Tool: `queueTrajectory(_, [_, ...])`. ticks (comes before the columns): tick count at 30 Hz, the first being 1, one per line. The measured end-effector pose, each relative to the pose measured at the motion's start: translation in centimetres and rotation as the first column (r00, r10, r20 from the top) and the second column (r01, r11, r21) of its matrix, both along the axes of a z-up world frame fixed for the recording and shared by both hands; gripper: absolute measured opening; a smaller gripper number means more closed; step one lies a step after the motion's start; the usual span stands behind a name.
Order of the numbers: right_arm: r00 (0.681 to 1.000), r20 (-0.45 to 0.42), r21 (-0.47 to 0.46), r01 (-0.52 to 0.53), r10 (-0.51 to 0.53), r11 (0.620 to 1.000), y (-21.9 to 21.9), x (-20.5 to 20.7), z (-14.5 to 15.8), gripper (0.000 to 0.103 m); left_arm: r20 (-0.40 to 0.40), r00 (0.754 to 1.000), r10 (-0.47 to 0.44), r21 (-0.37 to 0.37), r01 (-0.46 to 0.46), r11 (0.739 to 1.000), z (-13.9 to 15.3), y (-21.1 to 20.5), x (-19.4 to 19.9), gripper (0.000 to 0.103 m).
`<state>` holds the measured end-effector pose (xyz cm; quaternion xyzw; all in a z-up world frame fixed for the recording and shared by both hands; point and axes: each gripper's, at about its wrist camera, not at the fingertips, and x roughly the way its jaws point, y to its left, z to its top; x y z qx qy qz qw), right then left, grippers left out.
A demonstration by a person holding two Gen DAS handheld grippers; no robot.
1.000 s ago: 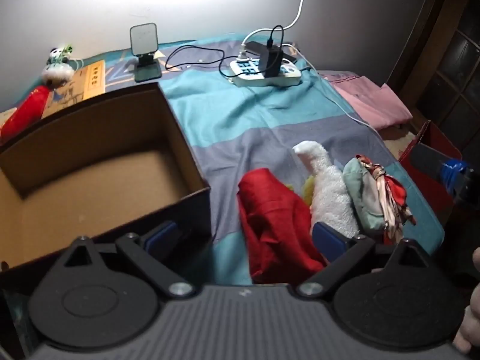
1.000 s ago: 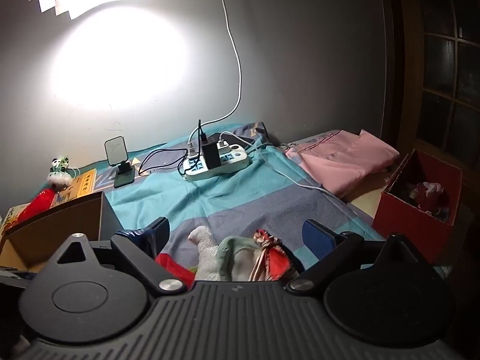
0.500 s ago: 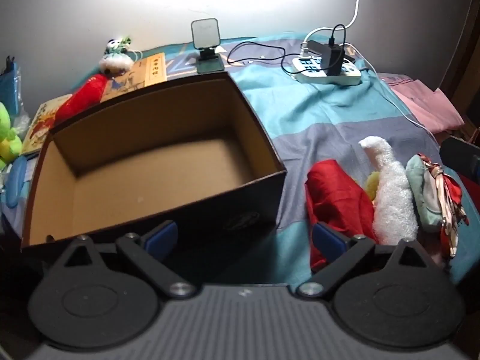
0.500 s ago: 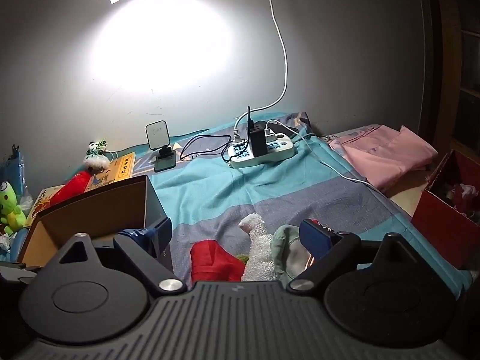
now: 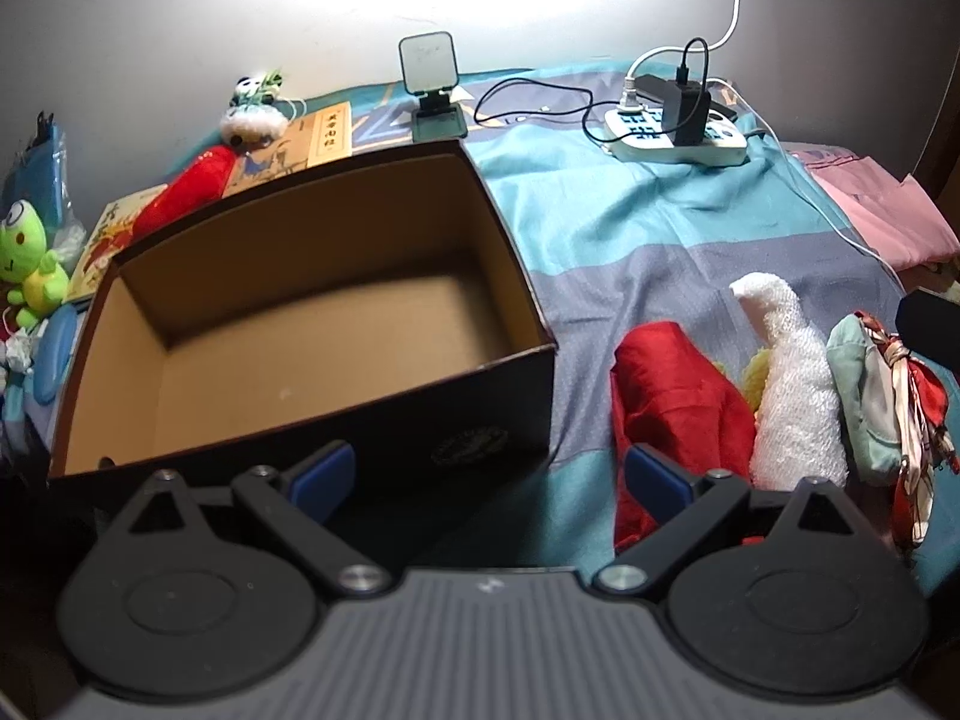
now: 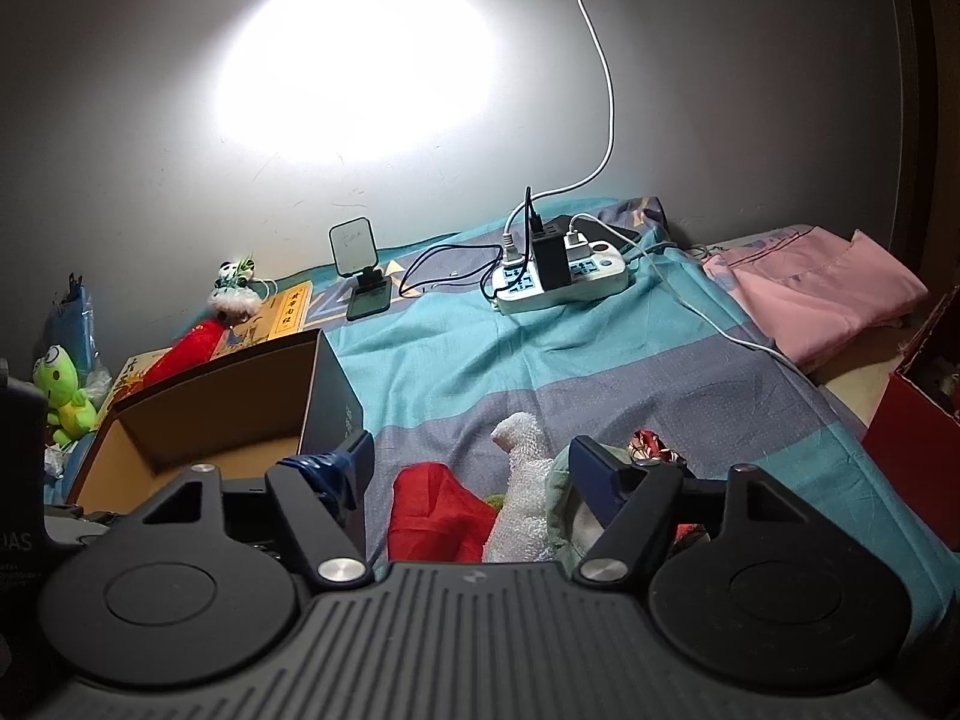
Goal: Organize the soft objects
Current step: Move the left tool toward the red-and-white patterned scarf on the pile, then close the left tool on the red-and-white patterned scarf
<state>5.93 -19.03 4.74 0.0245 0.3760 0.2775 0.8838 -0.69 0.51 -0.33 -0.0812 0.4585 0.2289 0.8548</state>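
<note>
My left gripper (image 5: pixel 486 474): jaws wide apart, holding nothing, above the near wall of the box (image 5: pixel 384 414). Right gripper (image 6: pixel 471 468): also spread, empty, over the pile right of the box: red cloth (image 5: pixel 678 384), white towel (image 5: pixel 792 390), green pouch (image 5: pixel 864 396).

I see a white power strip (image 5: pixel 677 137) with a black charger (image 5: pixel 690 114) plugged in, far back on my striped bedsheet (image 5: pixel 630 228). A phone stand (image 5: pixel 433 87) sits left of it, folded pink bedding (image 6: pixel 822 294) right, a red box (image 6: pixel 918 432) nearer.
</note>
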Motion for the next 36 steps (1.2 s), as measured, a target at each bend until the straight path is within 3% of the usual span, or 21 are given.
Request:
queueTrajectory(9, [0.992, -0.073, 0.045, -0.100, 0.103, 0.994, -1.6, 1.7, -0.2, 0.023, -0.024, 1.000, 0.010, -0.057, -0.011, 0.998, -0.6, -1.1, 0.5, 0.097])
queueTrajectory(13, [0.985, -0.084, 0.079, -0.144, 0.151, 0.986, -2.4, 2.8, -0.3, 0.018, 0.033, 0.999, 0.026, -0.111, -0.022, 0.994, -0.5, -1.0, -0.3, 0.097])
queueTrajectory(19, [0.975, -0.142, 0.113, -0.153, 0.169, 0.982, -4.7, 4.7, -1.3, 0.011, 0.106, 0.993, 0.052, -0.277, -0.021, 0.961, -1.1, -1.1, -0.9, 0.097])
queueTrajectory(25, [0.959, -0.249, 0.178, -0.090, 0.133, 0.980, -7.4, 7.6, -2.5, 0.010, 0.144, 0.988, -0.048, -0.274, 0.086, 0.958, -0.4, -2.8, 0.4, 0.097])
queueTrajectory(28, [0.956, -0.267, 0.167, -0.076, 0.120, 0.983, -8.6, 8.7, -2.9, 0.010, 0.188, 0.973, -0.131, -0.287, 0.182, 0.941, 0.1, -3.8, 1.2, 0.097])
queueTrajectory(33, [0.934, -0.347, 0.158, -0.036, 0.089, 0.987, -10.4, 10.9, -4.5, 0.010, 0.283, 0.921, -0.268, -0.294, 0.349, 0.889, 0.8, -6.3, 2.9, 0.097])
queueTrajectory(36, [0.918, -0.382, 0.165, -0.045, 0.106, 0.985, -10.9, 11.6, -5.3, 0.010, 0.307, 0.886, -0.347, -0.288, 0.434, 0.853, 0.9, -8.1, 4.2, 0.082])
